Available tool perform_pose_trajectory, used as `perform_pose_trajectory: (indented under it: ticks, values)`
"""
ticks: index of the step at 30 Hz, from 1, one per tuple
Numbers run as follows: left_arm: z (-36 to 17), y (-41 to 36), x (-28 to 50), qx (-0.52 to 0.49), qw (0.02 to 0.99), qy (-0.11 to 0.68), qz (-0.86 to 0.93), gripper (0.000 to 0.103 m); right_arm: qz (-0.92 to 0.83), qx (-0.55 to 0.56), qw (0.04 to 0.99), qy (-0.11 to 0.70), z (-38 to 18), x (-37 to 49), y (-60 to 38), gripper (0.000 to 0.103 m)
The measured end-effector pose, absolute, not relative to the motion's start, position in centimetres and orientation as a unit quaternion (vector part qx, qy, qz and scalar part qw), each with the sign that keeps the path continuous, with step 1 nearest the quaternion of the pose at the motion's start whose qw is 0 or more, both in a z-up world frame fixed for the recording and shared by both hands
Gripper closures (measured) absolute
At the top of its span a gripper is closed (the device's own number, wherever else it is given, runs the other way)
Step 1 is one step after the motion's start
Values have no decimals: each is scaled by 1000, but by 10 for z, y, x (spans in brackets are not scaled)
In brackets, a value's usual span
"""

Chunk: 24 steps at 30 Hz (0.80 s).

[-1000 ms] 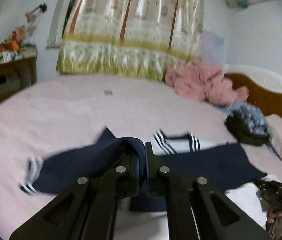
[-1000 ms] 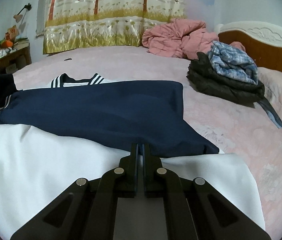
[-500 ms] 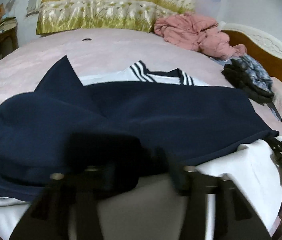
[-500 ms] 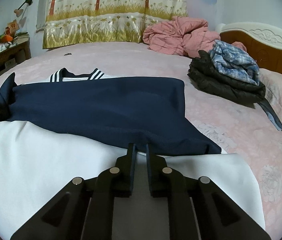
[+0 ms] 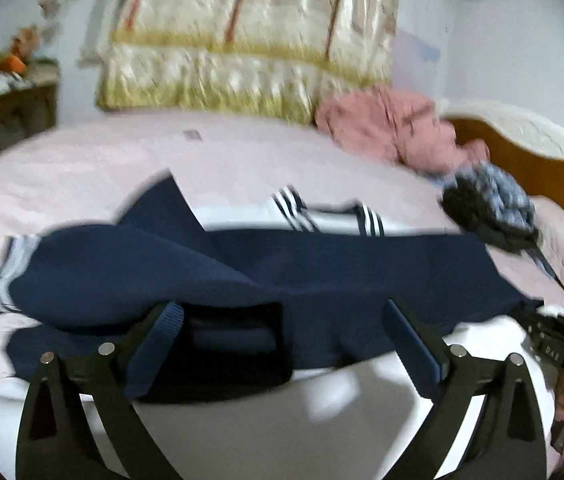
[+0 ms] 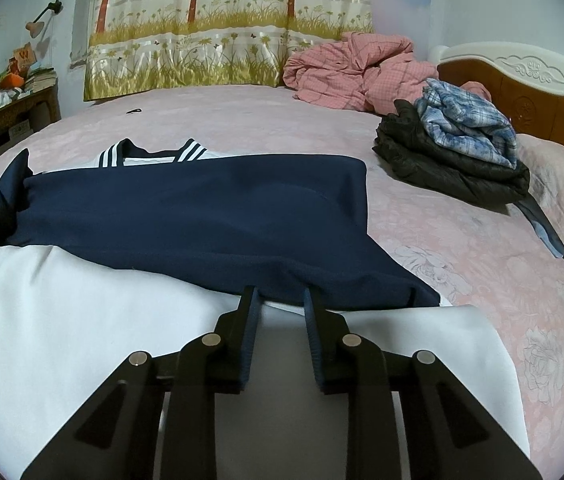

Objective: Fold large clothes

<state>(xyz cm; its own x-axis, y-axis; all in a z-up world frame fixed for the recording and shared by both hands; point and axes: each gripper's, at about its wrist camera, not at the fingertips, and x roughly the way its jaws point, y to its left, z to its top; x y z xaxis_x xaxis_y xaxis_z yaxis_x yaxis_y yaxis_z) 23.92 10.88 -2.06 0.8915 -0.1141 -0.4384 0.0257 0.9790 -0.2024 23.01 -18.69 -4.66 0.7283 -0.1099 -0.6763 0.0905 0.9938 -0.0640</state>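
Navy-and-white garment (image 6: pixel 202 216) lies folded on bed (image 6: pixel 461 264); left tool (image 5: pixel 282 332) just opened wide, empty above it; right tool (image 6: pixel 280 304) opening slightly, gripping nothing.

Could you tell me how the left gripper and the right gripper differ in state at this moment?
The left gripper stands wide apart; the right gripper shows only a narrow gap. The left gripper sits over the folded navy sleeve; the right gripper sits at the navy shirt's hem. Shared: both have just been opening, and neither grips the cloth.
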Motion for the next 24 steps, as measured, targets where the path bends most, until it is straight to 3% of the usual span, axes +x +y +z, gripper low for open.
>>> perform_pose_trajectory:
  ticks: [3, 14, 20, 24]
  values:
    - [-10, 114, 212, -100, 981, 167, -12, 3, -52, -10, 930, 365, -47, 230, -188, 77]
    - [25, 150, 157, -16, 989, 123, 77, 3, -51, -9, 929, 366, -48, 230, -190, 77]
    - [53, 204, 166, -32, 982, 132, 129, 1, -51, -9, 929, 366, -48, 230, -189, 77]
    - [52, 255, 205, -88, 960, 213, 157, 1, -51, -9, 929, 366, -47, 230, -190, 77]
